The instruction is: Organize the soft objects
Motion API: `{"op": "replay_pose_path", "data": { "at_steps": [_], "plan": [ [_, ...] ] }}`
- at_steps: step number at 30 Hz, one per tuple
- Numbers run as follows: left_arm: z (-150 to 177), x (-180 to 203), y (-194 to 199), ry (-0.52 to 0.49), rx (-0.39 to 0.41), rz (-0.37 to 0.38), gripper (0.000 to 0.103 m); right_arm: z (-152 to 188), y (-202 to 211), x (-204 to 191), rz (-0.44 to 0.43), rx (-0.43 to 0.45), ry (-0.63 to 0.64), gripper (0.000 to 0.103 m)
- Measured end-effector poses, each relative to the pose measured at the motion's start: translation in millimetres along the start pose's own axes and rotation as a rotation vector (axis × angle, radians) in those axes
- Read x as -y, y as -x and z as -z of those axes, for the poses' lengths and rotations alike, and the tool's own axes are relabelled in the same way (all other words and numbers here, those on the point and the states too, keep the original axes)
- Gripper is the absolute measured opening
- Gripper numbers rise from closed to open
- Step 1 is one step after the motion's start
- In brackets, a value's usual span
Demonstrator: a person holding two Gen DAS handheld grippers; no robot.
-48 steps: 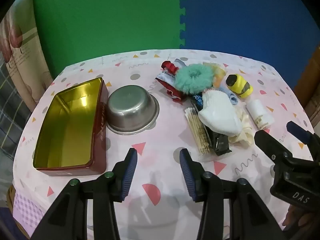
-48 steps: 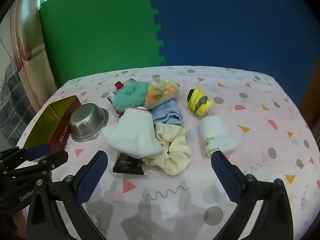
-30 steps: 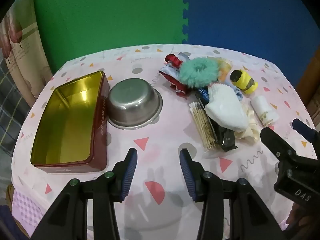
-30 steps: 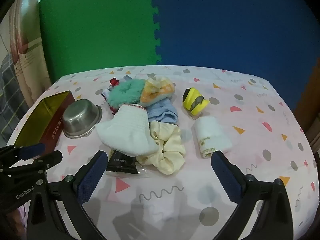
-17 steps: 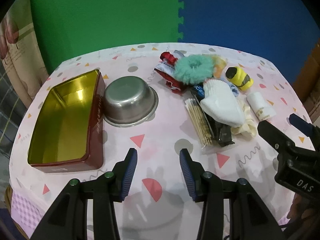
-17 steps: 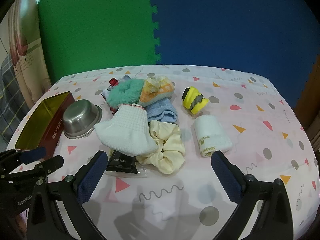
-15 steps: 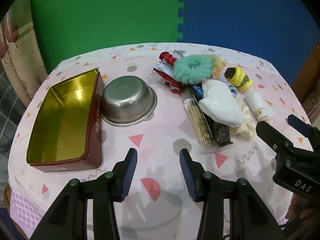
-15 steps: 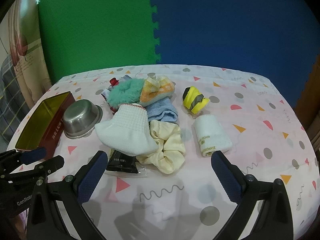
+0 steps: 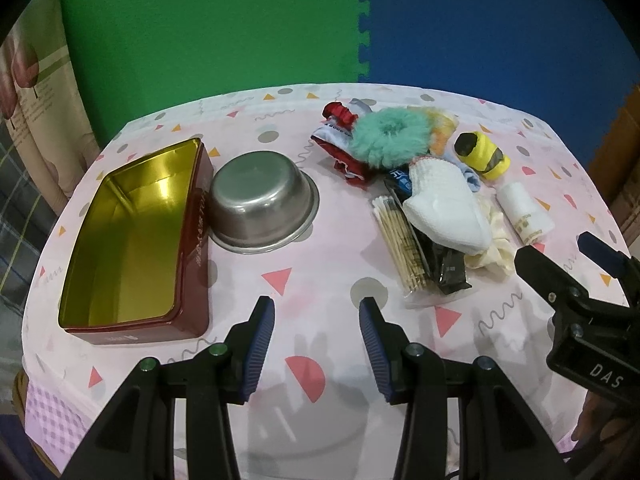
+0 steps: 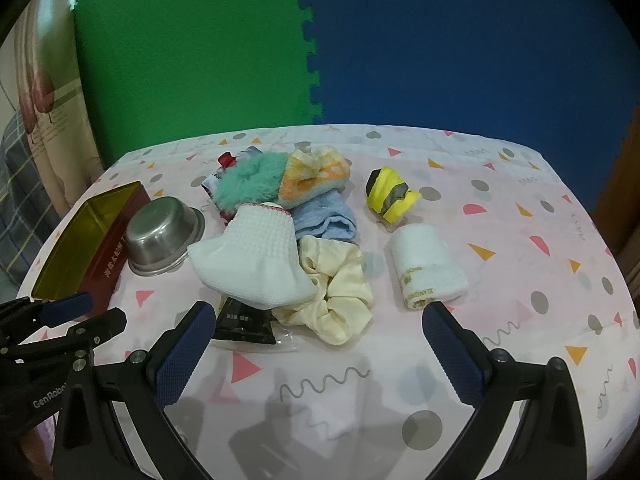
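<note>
A heap of soft things lies on the table: a teal fluffy scrunchie (image 9: 390,136) (image 10: 248,176), a white knit sock (image 9: 444,208) (image 10: 256,260), a cream scrunchie (image 10: 336,296), a blue cloth (image 10: 326,216), an orange-yellow cloth (image 10: 314,176), a rolled white towel (image 10: 426,266) (image 9: 526,216) and a yellow-and-grey roll (image 10: 390,194) (image 9: 482,154). An open gold-lined red tin (image 9: 132,240) and a steel bowl (image 9: 262,204) stand to the left. My left gripper (image 9: 316,320) hangs open over bare cloth. My right gripper (image 10: 320,344) stands wide open, short of the cream scrunchie.
A bag of wooden sticks (image 9: 400,244), a black packet (image 9: 448,264) (image 10: 244,320) and a red-and-white packet (image 9: 340,136) lie among the soft things. The pink patterned tablecloth (image 9: 312,360) ends at rounded edges. Green and blue foam mats stand behind.
Both views shifted slightly between the earliest frames and half a second ago, then settled. Nothing on the table has moved, and both grippers keep the same opening.
</note>
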State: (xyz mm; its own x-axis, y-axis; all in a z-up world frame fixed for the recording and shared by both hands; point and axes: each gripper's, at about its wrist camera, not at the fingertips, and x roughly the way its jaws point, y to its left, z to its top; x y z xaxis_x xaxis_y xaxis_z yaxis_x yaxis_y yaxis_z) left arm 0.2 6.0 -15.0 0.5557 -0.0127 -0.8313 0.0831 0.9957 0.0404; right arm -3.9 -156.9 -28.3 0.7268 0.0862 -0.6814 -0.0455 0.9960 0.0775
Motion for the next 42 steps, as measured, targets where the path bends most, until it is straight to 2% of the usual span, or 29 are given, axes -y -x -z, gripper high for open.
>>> {"op": "replay_pose_path", "data": {
  "at_steps": [42],
  "plan": [
    [1.8, 2.7, -2.1, -0.010, -0.016, -0.007, 0.045, 0.2, 0.6, 1.9, -0.013, 0.000, -0.008, 0.103]
  ]
}}
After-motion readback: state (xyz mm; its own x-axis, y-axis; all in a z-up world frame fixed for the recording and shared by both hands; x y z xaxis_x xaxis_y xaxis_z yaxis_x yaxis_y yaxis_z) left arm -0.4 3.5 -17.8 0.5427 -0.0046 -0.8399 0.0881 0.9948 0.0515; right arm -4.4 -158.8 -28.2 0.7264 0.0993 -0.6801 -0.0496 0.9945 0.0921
